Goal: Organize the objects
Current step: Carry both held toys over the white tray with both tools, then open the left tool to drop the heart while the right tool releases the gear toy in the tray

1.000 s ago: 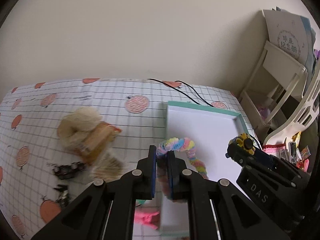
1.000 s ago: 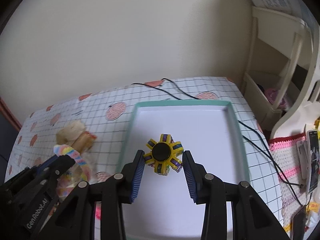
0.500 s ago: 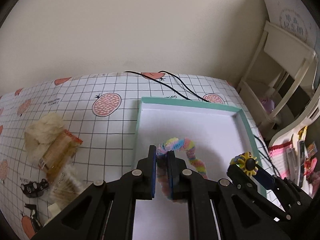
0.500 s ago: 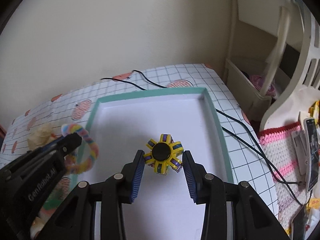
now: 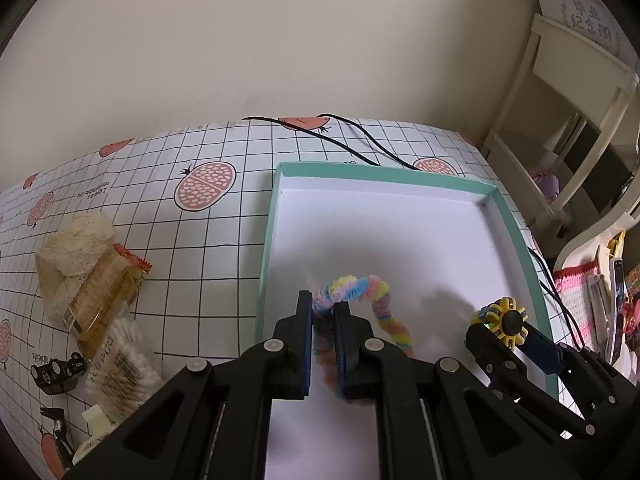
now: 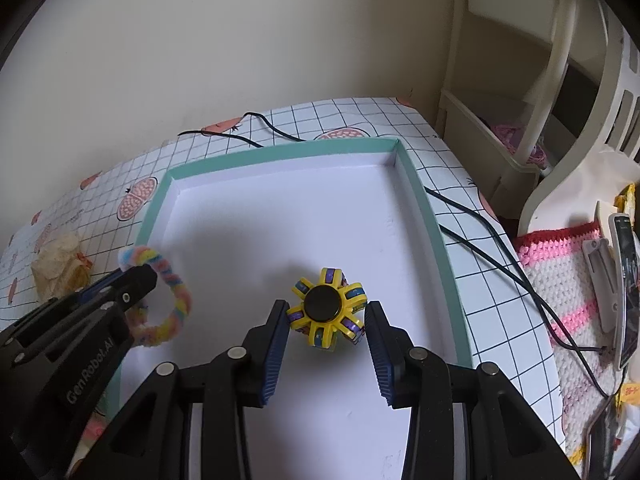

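Observation:
My left gripper (image 5: 323, 312) is shut on a pastel rainbow fuzzy loop (image 5: 372, 300), holding it above the near left part of the white tray with a teal rim (image 5: 267, 236). The loop (image 6: 168, 300) and the left gripper (image 6: 132, 280) also show at the left of the right wrist view. My right gripper (image 6: 326, 316) is shut on a yellow spinner toy with a black hub (image 6: 326, 306), held over the tray's (image 6: 424, 216) white floor. In the left wrist view the spinner (image 5: 502, 320) appears at the right, in the right gripper (image 5: 504, 332).
On the grid-patterned tablecloth left of the tray lie a cream yarn ball (image 5: 76, 244), a snack packet (image 5: 102, 300), a cotton pack (image 5: 120, 364) and small black clips (image 5: 56, 372). A black cable (image 6: 500, 248) runs past the tray's right side. A white shelf (image 6: 532, 92) and crochet cloth (image 6: 560, 272) stand right.
Both grippers have moved right and forward over the tray, each still holding its object. The clutter on the left has slid further from the left gripper.

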{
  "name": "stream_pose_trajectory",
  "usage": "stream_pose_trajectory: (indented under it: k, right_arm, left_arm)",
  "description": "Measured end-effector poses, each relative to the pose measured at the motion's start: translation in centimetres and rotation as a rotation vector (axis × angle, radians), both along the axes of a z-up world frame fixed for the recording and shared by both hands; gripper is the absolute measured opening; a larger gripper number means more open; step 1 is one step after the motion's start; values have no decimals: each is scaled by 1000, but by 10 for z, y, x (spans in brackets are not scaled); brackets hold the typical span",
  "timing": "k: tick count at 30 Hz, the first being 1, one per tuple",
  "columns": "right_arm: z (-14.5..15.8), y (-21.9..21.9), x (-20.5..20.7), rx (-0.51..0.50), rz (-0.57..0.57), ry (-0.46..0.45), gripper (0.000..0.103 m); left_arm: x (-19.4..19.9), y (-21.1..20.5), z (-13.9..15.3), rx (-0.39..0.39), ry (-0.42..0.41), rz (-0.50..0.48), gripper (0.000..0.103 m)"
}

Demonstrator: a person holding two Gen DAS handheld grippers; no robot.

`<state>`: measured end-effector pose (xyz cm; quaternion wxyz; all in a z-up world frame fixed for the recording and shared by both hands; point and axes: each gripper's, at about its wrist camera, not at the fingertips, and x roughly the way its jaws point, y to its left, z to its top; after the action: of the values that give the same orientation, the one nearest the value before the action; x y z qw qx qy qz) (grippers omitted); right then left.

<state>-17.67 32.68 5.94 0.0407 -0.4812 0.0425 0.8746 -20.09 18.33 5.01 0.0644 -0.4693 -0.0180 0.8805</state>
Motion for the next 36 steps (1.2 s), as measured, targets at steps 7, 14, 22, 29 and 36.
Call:
stream_pose_trajectory:
  k: [7,14,22,29,36]
  right_arm:
    - [-1,-1,-1,4,-7,-19,42]
    - [-1,-1,0,9,-7,-26,42]
    - [5,-3,1,27,4,-15,48]
    - [17,-8,1,31,8,-1,48]
    - [28,-8,3,36,3,17,48]
  left_arm:
    - [-2,1,-5,3,-22,7,10]
    - [-3,1,-5,8,-32,19,11]
    - [-1,-1,-1,23,-36,32,24]
    - [3,-3,12,39,-18,37,44]
    - [7,-11,25,43,-4,63,52]
